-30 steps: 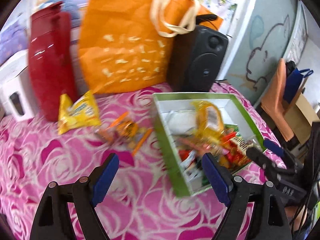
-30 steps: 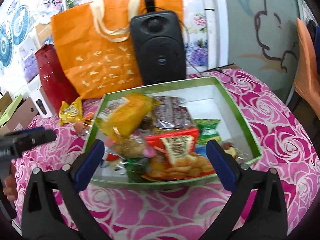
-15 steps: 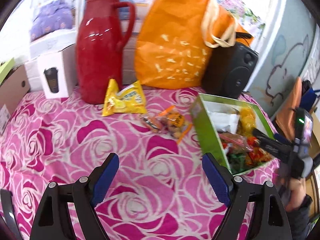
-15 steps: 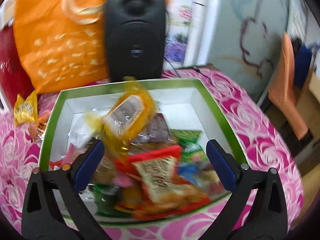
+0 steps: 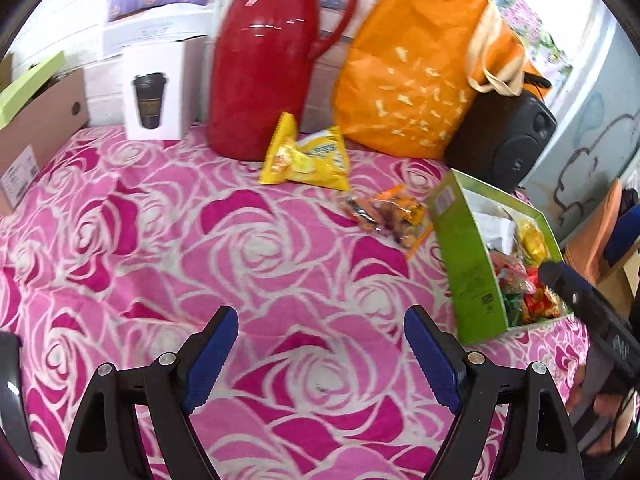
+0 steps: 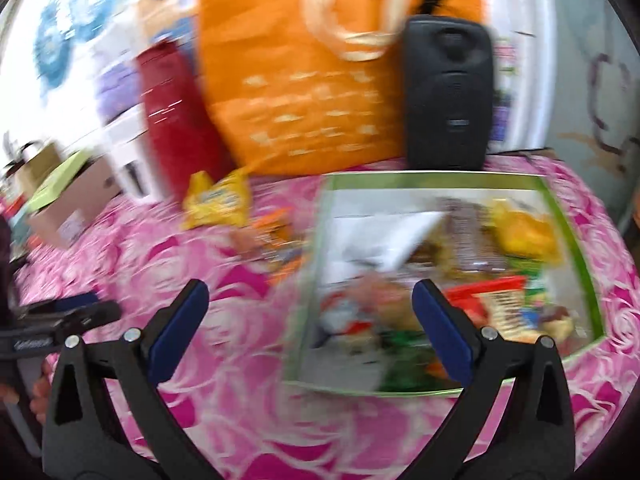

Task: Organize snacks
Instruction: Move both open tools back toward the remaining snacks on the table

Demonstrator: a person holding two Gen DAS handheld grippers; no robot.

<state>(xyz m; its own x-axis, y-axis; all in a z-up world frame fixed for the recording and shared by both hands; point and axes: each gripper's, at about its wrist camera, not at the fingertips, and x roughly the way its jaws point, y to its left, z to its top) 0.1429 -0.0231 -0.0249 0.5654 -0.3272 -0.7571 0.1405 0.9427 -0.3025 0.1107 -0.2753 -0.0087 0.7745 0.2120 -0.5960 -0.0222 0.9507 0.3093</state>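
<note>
Two snacks outstanding: yellow packet (image 5: 306, 158) at 12 o'clock and orange packet (image 5: 386, 214) at 1 o'clock on the surface (image 5: 160, 240), outside the green box (image 5: 466, 260). Left gripper (image 5: 320, 364) and right gripper (image 6: 310, 334) both spread, empty, apparently ready to collect.

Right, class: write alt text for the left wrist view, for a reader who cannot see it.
The open left claw hovers empty over a pink rose-patterned tablecloth. Ahead lie a yellow snack bag and an orange snack packet, beside a green box full of snacks. A red thermos jug, orange tote bag and black speaker stand behind.
</note>
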